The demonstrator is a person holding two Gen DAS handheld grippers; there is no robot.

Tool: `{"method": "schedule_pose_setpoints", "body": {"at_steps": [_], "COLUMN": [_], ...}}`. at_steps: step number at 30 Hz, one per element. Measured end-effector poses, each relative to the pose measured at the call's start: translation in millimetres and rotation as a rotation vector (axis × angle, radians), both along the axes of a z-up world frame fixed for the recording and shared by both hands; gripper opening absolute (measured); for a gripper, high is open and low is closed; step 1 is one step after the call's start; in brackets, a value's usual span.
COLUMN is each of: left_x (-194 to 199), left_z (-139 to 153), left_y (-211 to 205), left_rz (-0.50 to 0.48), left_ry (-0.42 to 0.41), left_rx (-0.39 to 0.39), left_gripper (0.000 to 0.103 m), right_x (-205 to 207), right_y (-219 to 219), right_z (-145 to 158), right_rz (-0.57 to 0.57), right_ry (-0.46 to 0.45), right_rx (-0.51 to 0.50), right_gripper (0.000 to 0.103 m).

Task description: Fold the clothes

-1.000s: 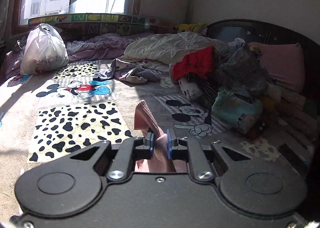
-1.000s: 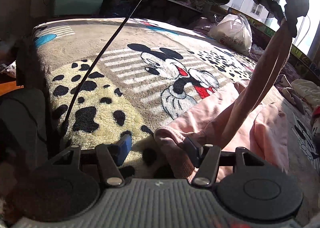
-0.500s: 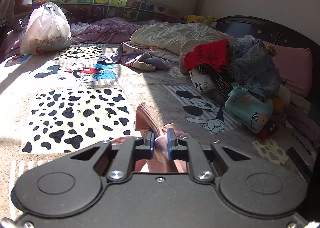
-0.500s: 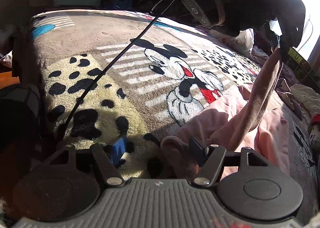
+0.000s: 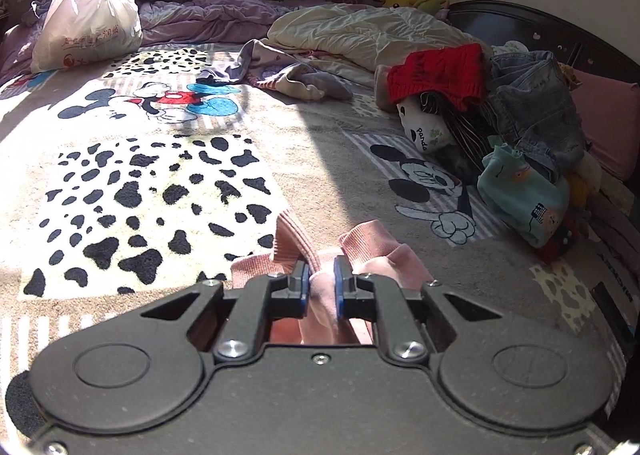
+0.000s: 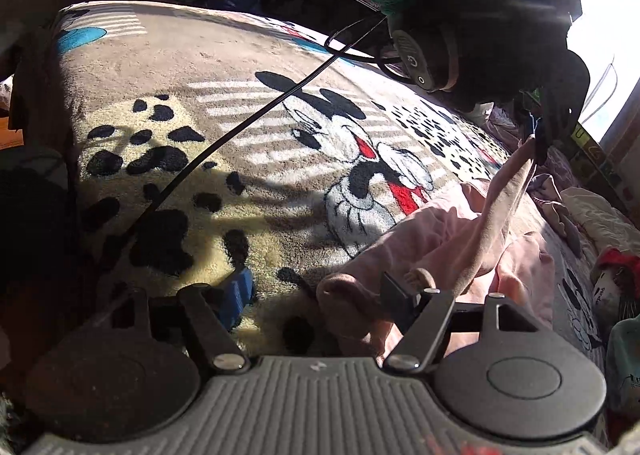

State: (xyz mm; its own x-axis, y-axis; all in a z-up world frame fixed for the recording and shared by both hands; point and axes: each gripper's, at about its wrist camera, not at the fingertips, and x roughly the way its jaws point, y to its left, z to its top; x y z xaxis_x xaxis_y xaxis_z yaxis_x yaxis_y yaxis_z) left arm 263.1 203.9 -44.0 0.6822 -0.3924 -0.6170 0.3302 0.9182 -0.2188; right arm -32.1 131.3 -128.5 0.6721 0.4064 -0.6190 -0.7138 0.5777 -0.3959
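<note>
A: Nearest first. Found the right gripper (image 6: 316, 293) spread, jaws just opened wider. Noted a rolled cuff of the pink garment (image 6: 440, 231) between them, resting against one finger, not pressed.

B: Agreed. Logged the left gripper (image 5: 322, 281) pinched tight on a ribbed edge of the same garment, cloth bunched between the blue pads.

A: Saw, from the right wrist view, a strip of it drawn up taut out of the heap toward that pinch. Found the rest crumpled on the cartoon blanket (image 5: 160, 191), at the near side of the bed.

B: Judged best, then, to keep the left pinch firm and bring the strip down low before making any crease. Thought it wise to close the right only on the cuff's edge. Could not tell, in that shadow, whether one layer or two sat there.

A: Favoured drawing the two hands apart to square the cloth, then laying it flat on the bare spotted patch.

B: Farther off, marked the pile of clothes (image 5: 520, 115) by the headboard and the white bag (image 5: 88, 15) under the window. Reckoned both well apart from the work.
</note>
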Motion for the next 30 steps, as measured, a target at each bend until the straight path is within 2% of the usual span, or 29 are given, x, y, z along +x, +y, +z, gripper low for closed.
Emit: {"method": "schedule_pose_setpoints", "body": {"at_steps": [6, 9, 12, 15, 18, 19, 22, 23, 24, 25, 28, 30], "left_x": [27, 36, 38, 36, 29, 28, 35, 37, 36, 34, 24, 14], "left_z": [-30, -38, -39, -45, -46, -46, -55, -57, -56, -55, -39, -34], "left_y": [6, 11, 20, 30, 38, 37, 25, 20, 18, 16, 21, 26], "left_rz": [0.002, -0.01, -0.018, -0.025, -0.065, -0.074, -0.015, 0.01, 0.014, 0.019, 0.088, 0.104], "left_ry": [0.067, 0.09, 0.086, 0.08, 0.039, 0.03, 0.086, 0.107, 0.103, 0.099, 0.067, 0.067], "left_rx": [0.034, 0.012, -0.084, -0.231, -0.41, -0.43, -0.271, -0.182, -0.145, -0.11, -0.088, -0.062], "left_gripper": [0.01, 0.009, 0.01, 0.01, 0.009, 0.009, 0.009, 0.01, 0.01, 0.016, 0.05, 0.05], "right_x": [-8, -10, -11, -12, -12, -13, -13, -13, -13, -13, -13, -13], "right_y": [-2, -1, -1, -2, -3, -3, -4, -3, -3, -3, -3, -4], "right_z": [-3, -4, -4, -5, -5, -6, -6, -7, -7, -7, -7, -6], "right_rz": [0.009, 0.019, 0.022, 0.023, 0.022, 0.021, 0.019, 0.021, 0.021, 0.021, 0.019, 0.019], "right_ry": [-0.015, -0.025, -0.033, -0.039, -0.041, -0.042, -0.041, -0.045, -0.046, -0.046, -0.043, -0.048], "right_rx": [-0.004, -0.013, -0.013, -0.01, -0.004, -0.002, 0.004, 0.002, 0.001, 0.001, 0.005, 0.006], "right_gripper": [0.07, 0.07, 0.07, 0.07, 0.07, 0.07, 0.07, 0.07, 0.07, 0.07, 0.07, 0.07]}}
